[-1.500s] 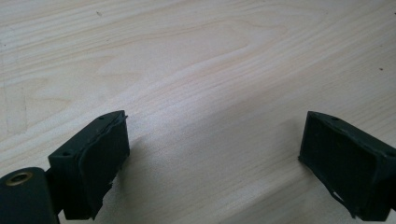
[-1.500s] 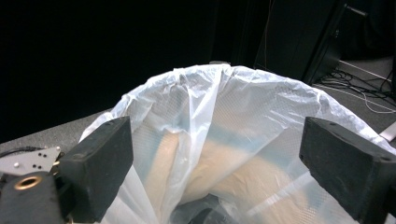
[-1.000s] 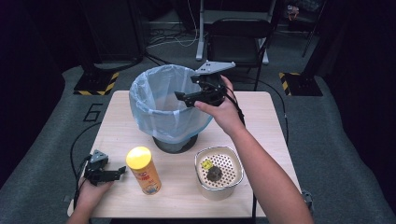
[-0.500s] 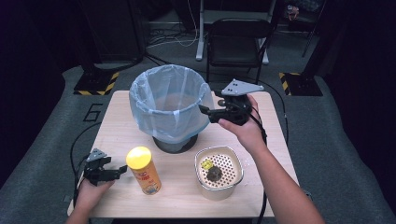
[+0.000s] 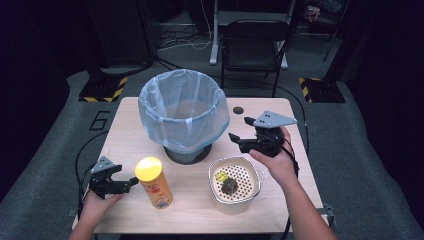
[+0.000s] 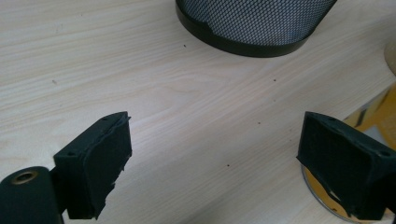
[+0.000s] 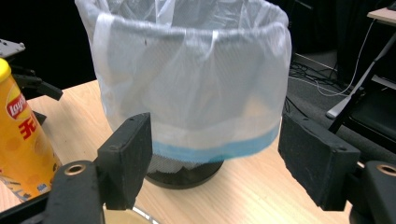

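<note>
Beige perforated bowl (image 5: 250,192) at table front, right: holds scraps (image 5: 229,185), seemingly yet to go into bin (image 5: 183,117). Right gripper (image 5: 241,129) beside bowl: empty, half-wide, just closing. Left gripper (image 5: 127,176) by can (image 5: 155,186): empty, just opening.

Bright table, dark surroundings, perhaps slightly soft.

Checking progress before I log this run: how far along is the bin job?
Done: can't tell what's in the bin. In hand: nothing; right gripper open, empty, above the strainer; left gripper open beside the can. Left: scraps in the strainer, can upright on the table.
</note>
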A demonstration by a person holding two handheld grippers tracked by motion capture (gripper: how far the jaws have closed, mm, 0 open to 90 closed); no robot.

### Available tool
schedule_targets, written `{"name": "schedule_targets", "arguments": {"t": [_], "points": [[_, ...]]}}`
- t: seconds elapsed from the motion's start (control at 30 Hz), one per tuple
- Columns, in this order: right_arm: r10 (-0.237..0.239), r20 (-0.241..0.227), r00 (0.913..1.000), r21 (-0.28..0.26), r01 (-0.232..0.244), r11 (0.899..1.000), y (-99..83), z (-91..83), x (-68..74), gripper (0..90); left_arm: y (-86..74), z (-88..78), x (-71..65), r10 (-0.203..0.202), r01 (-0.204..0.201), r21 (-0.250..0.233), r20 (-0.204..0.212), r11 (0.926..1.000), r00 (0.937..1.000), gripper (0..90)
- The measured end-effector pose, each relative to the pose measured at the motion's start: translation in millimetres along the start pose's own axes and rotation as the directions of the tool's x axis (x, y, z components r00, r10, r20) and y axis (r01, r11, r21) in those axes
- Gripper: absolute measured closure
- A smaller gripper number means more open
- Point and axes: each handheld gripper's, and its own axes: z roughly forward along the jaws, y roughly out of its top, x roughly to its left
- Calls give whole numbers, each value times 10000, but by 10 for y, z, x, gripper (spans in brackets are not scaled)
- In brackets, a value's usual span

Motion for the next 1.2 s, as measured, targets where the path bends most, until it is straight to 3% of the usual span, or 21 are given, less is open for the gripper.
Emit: {"name": "schedule_targets", "arguments": {"t": [0.1, 0.2, 0.37, 0.53, 0.83, 0.87, 0.9, 0.93, 1.03, 1.13, 1.2], "points": [[531, -136, 9985, -408, -536, 9977, -218, -51, -29, 257, 25, -41, -45, 148, -148, -35, 88, 9999, 9999, 67], [665, -80, 9978, -500, -668, 9965, -296, -71, -46, 258, 45, -62, -52, 162, -160, -155, 122, 9998, 9998, 63], [1124, 426, 9927, -586, -1099, 9922, -512, -194, -98, 258, 111, -106, -64, 74, -67, -147, 495, 9999, 9987, 63], [1031, 866, 9909, -516, -989, 9938, -631, -280, -107, 257, 113, -151, -100, 208, -230, 320, 673, 9992, 9975, 63], [1016, 1105, 9887, -288, -990, 9947, -735, -289, -144, 256, 40, -236, -204, 678, -672, -102, 923, 9977, 9934, 41], [1088, 1108, 9879, -239, -1068, 9940, -742, -283, -139, 256, 32, -242, -222, 615, -622, 32, 1054, 9981, 9925, 40], [1002, 1160, 9882, -204, -985, 9949, -756, -274, -144, 256, 35, -246, -214, 860, -875, 101, 1039, 9961, 9909, 34], [968, 1120, 9890, -190, -952, 9953, -762, -268, -146, 256, 19, -261, -250, 619, -643, 172, 1151, 9978, 9914, 32], [973, 1146, 9886, -126, -965, 9953, -774, -266, -139, 256, 18, -296, -274, 703, -717, 70, 1225, 9974, 9900, 20], [977, 1132, 9888, -103, -972, 9952, -795, -263, -148, 256, 16, -353, -333, 824, -834, -3, 1564, 9965, 9843, 4], [996, 1125, 9886, -74, -994, 9950, -812, -256, -156, 256, 21, -391, -355, 1286, -1305, -4, 1703, 9915, 9770, 2]]}}
